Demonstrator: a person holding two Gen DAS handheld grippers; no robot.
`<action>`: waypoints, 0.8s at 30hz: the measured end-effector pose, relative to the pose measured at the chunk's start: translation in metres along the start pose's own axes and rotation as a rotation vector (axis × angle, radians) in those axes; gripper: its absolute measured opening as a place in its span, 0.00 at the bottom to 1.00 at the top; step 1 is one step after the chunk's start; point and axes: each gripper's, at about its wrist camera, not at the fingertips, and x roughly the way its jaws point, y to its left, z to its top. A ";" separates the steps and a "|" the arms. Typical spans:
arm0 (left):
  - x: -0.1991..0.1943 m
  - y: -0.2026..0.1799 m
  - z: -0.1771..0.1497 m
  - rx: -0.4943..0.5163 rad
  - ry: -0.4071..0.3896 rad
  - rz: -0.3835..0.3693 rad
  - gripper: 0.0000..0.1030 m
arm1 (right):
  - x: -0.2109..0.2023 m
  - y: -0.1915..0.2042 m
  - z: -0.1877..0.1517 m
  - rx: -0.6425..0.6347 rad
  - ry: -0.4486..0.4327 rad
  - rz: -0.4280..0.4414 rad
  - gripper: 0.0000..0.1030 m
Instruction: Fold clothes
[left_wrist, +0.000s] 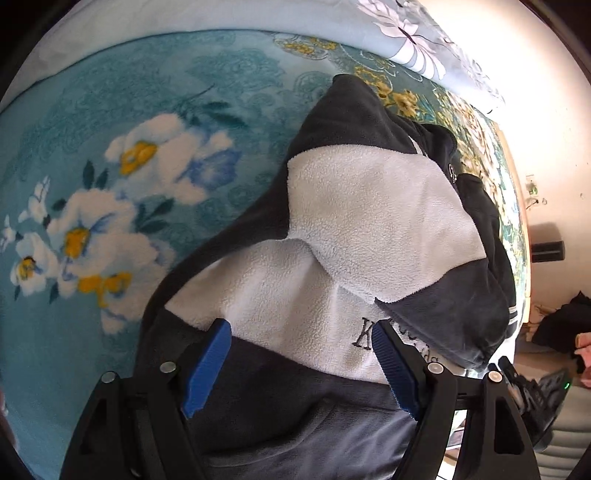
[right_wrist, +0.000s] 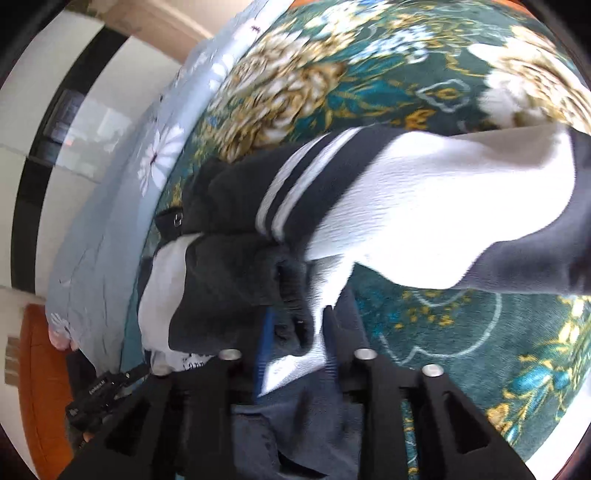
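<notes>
My left claw (left_wrist: 301, 363) hangs over the near part of the fleece jacket (left_wrist: 362, 229) with its two blue pads spread wide, one at each side of the white chest panel, and they press on nothing. My right claw (right_wrist: 295, 332) has its jaws partly apart with a bunch of the same jacket's dark and white cloth between them; this view is blurred, so I cannot tell if the pads really pinch it. The jacket lies crumpled on the bed, on a teal blanket (left_wrist: 110, 140) with white and yellow flowers. It is dark navy with white panels, has dark embroidered letters (left_wrist: 364, 332) near my left pad, and a cuff with two white stripes (right_wrist: 291, 184) on one sleeve. Beyond the blanket lies a pale blue sheet (right_wrist: 103, 206) with white flowers. The sleeve stretches across the right view and hides part of the blanket.
</notes>
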 end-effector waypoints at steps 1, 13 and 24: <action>-0.001 -0.001 -0.001 0.001 -0.001 -0.002 0.79 | -0.004 -0.016 -0.002 0.061 -0.020 -0.003 0.43; 0.015 -0.016 0.003 0.024 0.017 -0.002 0.79 | -0.080 -0.161 0.000 0.585 -0.337 -0.083 0.52; 0.018 -0.017 0.004 0.027 0.031 -0.004 0.79 | -0.090 -0.192 0.019 0.685 -0.342 -0.119 0.52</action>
